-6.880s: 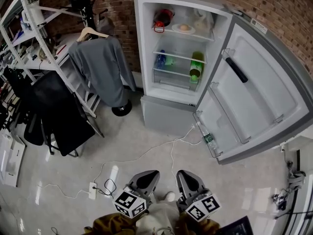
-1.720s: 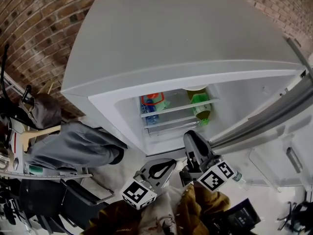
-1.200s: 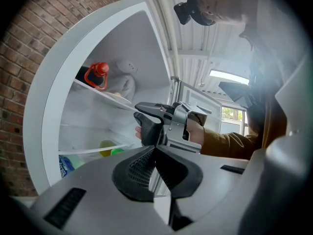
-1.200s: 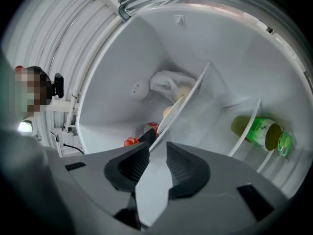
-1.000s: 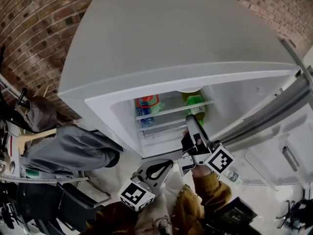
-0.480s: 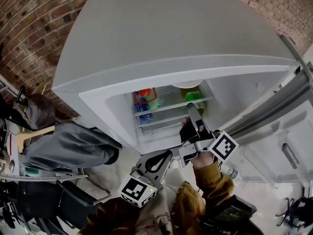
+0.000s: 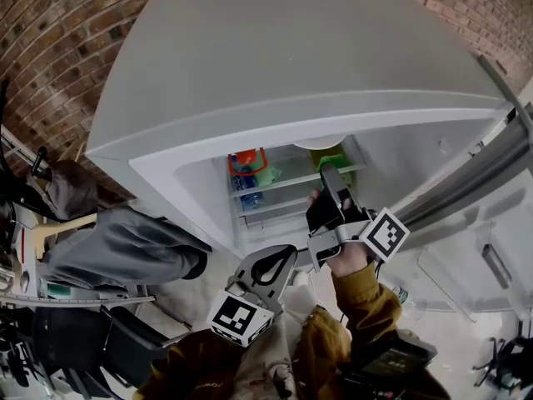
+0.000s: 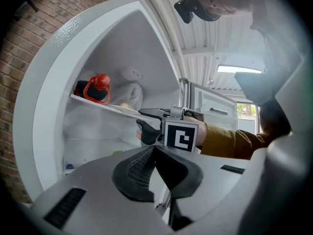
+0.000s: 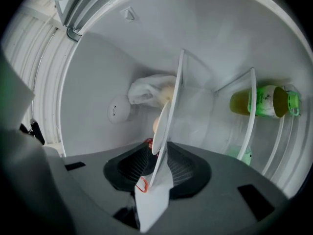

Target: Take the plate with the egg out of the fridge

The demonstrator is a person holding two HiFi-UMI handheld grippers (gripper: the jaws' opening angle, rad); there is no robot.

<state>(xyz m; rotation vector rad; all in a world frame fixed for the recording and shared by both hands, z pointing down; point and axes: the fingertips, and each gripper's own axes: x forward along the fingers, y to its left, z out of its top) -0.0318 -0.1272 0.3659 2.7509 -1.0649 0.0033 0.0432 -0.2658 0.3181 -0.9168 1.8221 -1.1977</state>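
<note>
The white plate (image 9: 165,119) stands edge-on in the rolled right gripper view, on the fridge's top shelf (image 9: 179,82), with the pale egg (image 9: 156,126) on its face. My right gripper (image 9: 159,156) reaches into the fridge; its jaws have just been opening, and the plate's rim lies between them without the pads pressing on it. The head view shows that gripper (image 7: 330,178) under the plate (image 7: 321,143). My left gripper (image 7: 268,272) hangs back outside the fridge, shut and empty.
A red pot (image 8: 98,87) and a white bag (image 8: 129,84) sit behind the plate on the top shelf. A green bottle (image 9: 262,102) and a blue bottle (image 7: 245,176) lie on the shelf below. The open fridge door (image 7: 491,182) stands at the right, a clothes rack (image 7: 100,248) at the left.
My right gripper has pushed further up into the fridge to the top shelf and rolled onto its side. The left gripper rose slightly.
</note>
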